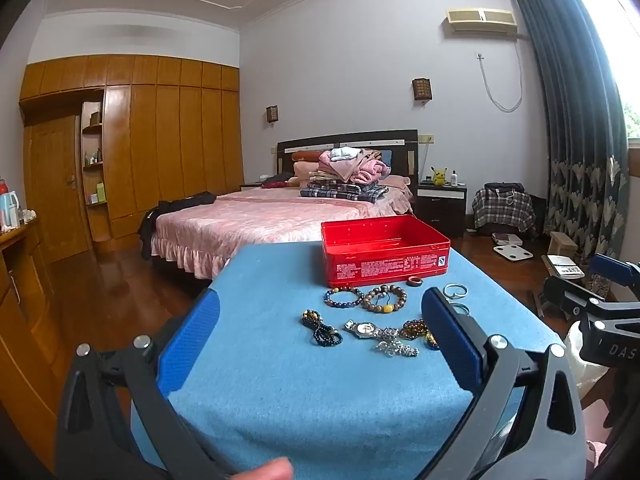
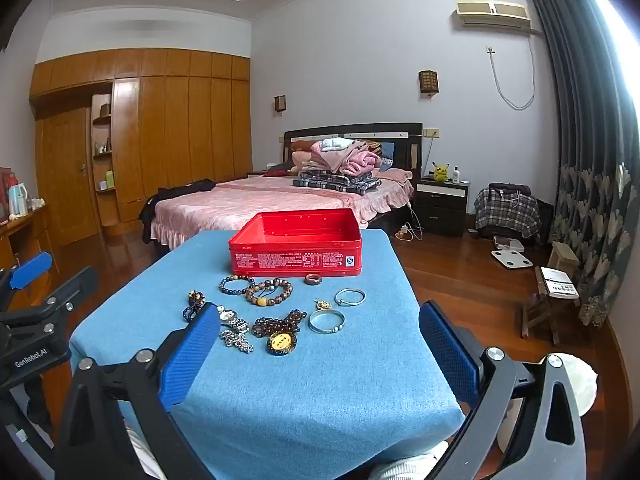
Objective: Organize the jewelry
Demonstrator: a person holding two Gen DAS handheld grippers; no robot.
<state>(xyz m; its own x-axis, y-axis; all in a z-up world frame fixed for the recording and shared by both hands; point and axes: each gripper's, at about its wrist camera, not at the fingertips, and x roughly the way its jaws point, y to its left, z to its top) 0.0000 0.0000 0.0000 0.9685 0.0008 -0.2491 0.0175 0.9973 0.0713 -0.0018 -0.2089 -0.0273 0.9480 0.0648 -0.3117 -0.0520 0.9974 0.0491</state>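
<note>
While both tools hang over the near edge of the blue surface (image 2: 280, 400), the left tool (image 1: 320, 332) and right tool (image 2: 320, 340) are spread wide with nothing in them. The red tin (image 2: 296, 256) sits open by the far edge, and the jewelry (image 2: 272, 312) is scattered mid-surface just in front of it.

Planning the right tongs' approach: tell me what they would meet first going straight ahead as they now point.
Probably the round yellow pendant on the blue cloth, which lies nearest between the open right tongs; depth is uncertain.
</note>
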